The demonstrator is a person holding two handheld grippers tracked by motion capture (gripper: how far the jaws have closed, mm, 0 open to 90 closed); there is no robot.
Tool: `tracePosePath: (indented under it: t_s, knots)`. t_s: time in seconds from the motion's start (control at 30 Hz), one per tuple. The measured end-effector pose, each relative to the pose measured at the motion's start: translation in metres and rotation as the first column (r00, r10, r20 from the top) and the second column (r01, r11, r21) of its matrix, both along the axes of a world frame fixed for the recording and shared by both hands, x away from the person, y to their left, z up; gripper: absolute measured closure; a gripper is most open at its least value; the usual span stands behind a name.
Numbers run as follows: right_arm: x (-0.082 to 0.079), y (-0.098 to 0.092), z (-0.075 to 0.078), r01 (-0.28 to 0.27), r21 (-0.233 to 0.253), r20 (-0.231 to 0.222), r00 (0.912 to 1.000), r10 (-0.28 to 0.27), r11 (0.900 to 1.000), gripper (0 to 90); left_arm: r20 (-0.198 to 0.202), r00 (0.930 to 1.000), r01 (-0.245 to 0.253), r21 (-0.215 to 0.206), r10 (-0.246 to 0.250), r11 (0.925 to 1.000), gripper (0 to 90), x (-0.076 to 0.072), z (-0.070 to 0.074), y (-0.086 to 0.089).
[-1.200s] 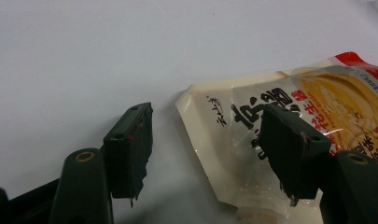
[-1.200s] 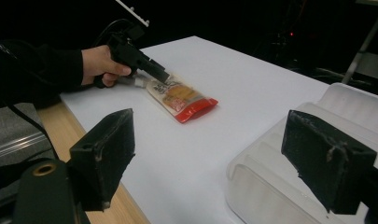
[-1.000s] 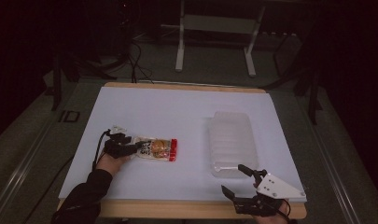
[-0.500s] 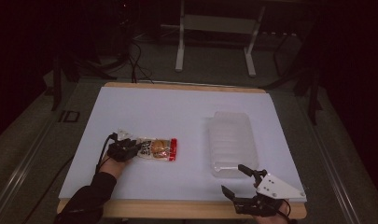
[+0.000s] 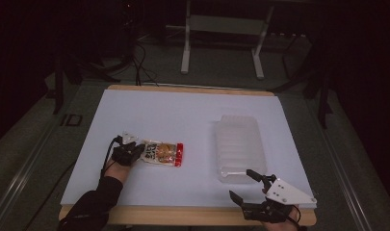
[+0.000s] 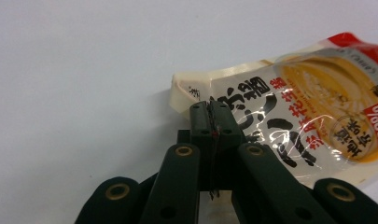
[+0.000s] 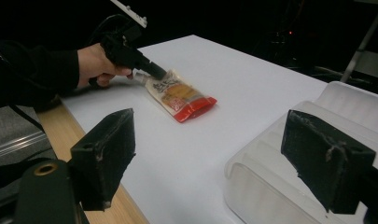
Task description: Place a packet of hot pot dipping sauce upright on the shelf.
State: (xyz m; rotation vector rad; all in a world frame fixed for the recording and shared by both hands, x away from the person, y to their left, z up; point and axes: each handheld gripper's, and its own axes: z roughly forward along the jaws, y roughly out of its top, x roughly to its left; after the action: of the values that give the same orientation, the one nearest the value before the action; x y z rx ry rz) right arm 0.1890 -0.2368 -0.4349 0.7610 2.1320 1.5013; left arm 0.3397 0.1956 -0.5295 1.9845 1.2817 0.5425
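The clear plastic container (image 5: 239,148) sits on the right half of the table (image 5: 192,115), long side running away from the person, ribbed along its floor, and as far as I can make out through the pale plastic there is nothing inside it. From the right gripper view its near rounded corner comes right up between the jaws' pads, though neither touches it.

The food pouch (image 5: 163,153) lies flat on the left half of the table, well apart from the container — a cream-and-orange packet with dark lettering and a red band at the end that points toward the container. The left gripper (image 5: 137,151) has its jaws pressed together on the pouch's pale sealed edge; the left gripper view shows the two black tips meeting with the film caught between them. The person's hand (image 7: 95,63) in a dark sleeve holds it low over the table.

The right gripper (image 5: 250,185) waits at the near right edge of the table, jaws spread wide, holding nothing, just short of the container.

The table is covered in a white sheet with a wooden rim showing at the near edge. Around it the room is dark: grey floor, trailing cables (image 5: 139,67), and the white legs of a stand (image 5: 221,43) beyond the far edge.
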Motion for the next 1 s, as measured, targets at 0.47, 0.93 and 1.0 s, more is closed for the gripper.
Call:
tracePosePath:
  t_s: [0.47, 0.93, 1.0]
  knots:
    - [0.000, 0.000, 0.000, 0.005, 0.004, -0.003, 1.0000, -0.005, 1.000, 19.8, 0.092, 0.9940, 0.062, -0.039, -0.059, 0.9973, 90.0, -0.008, 0.043, -0.012]
    - [0.000, 0.000, 0.001, 0.001, 0.003, 0.001, 1.0000, -0.001, 1.000, 19.9, 0.169, 0.9769, 0.143, -0.062, -0.130, 0.9878, 90.0, -0.017, 0.078, -0.037]
    - [0.000, 0.000, 0.001, 0.002, 0.006, 0.001, 1.0000, -0.002, 1.000, 20.5, 0.174, 0.9750, 0.150, -0.059, -0.138, 0.9870, 90.0, -0.017, 0.080, -0.040]
